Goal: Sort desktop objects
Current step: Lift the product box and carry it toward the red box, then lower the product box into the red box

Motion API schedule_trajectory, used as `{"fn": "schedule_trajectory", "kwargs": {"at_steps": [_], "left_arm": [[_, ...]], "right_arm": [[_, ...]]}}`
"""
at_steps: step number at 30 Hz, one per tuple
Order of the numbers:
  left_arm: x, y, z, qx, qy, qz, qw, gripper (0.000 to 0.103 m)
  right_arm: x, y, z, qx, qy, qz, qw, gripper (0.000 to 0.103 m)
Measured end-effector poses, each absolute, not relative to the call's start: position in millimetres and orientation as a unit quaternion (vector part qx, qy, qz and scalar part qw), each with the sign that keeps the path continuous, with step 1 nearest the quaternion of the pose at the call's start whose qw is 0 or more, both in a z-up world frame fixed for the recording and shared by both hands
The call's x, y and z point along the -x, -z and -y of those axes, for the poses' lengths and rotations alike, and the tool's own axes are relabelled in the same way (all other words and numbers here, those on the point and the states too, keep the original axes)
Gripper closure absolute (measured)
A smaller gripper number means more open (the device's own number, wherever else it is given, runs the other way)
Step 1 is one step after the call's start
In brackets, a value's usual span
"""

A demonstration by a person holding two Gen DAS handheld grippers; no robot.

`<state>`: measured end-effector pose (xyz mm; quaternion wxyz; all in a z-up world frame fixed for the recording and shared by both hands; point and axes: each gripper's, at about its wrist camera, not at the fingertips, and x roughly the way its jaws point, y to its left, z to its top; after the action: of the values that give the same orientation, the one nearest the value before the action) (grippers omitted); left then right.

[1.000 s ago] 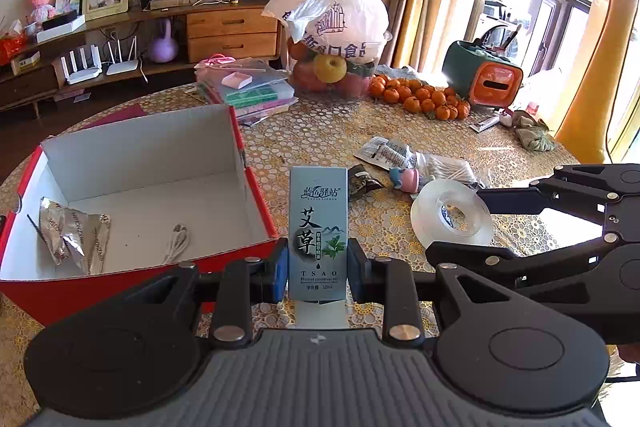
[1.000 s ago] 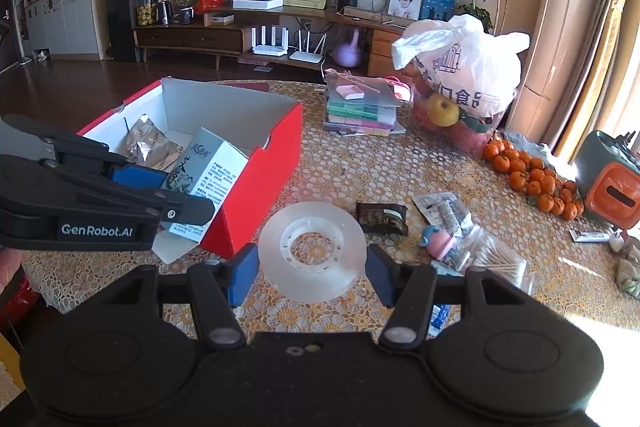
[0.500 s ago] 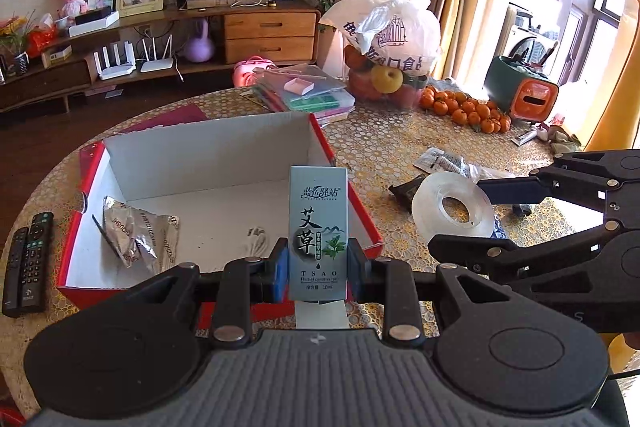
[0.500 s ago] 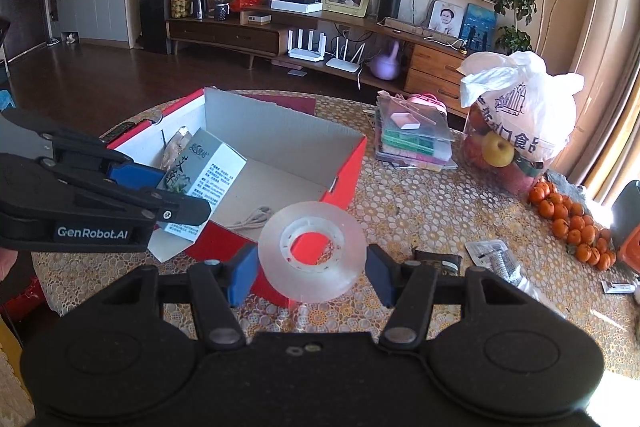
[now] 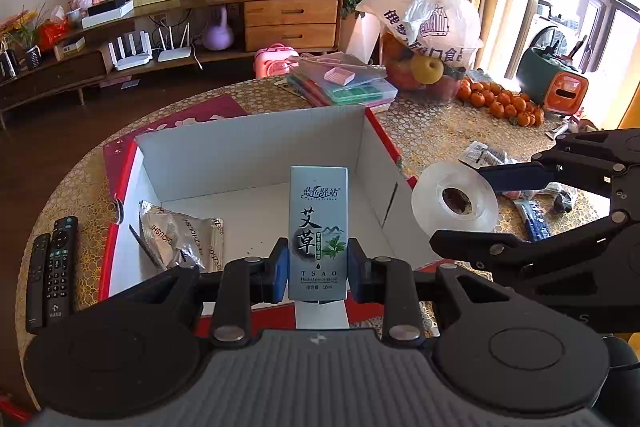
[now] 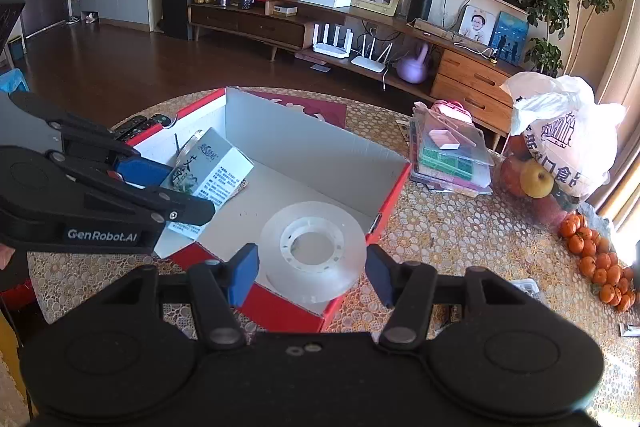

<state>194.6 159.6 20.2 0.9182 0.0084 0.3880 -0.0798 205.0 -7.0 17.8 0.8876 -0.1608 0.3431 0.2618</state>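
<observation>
Desktop clutter goes two at a time: left gripper pinches an upright herbal-oil carton over the red box, while right gripper clamps a clear tape roll above the box's near corner.

pale carton: upright | clear tape roll: over red box

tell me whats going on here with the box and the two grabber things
A person is sorting table clutter into a red box. The left tool is shut on a small herbal oil carton; the right tool grips a clear tape roll. Both are held over the box, neither released. A foil packet lies inside.
</observation>
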Motion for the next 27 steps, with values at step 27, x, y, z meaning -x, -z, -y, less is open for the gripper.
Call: {"fn": "schedule_trajectory", "kwargs": {"at_steps": [27], "left_arm": [[-294,21,-200,-0.056,0.063,-0.469,0.879,0.075]], "right_arm": [[-264,9,-56,0.187,-0.292,-0.360,0.866,0.045]]}}
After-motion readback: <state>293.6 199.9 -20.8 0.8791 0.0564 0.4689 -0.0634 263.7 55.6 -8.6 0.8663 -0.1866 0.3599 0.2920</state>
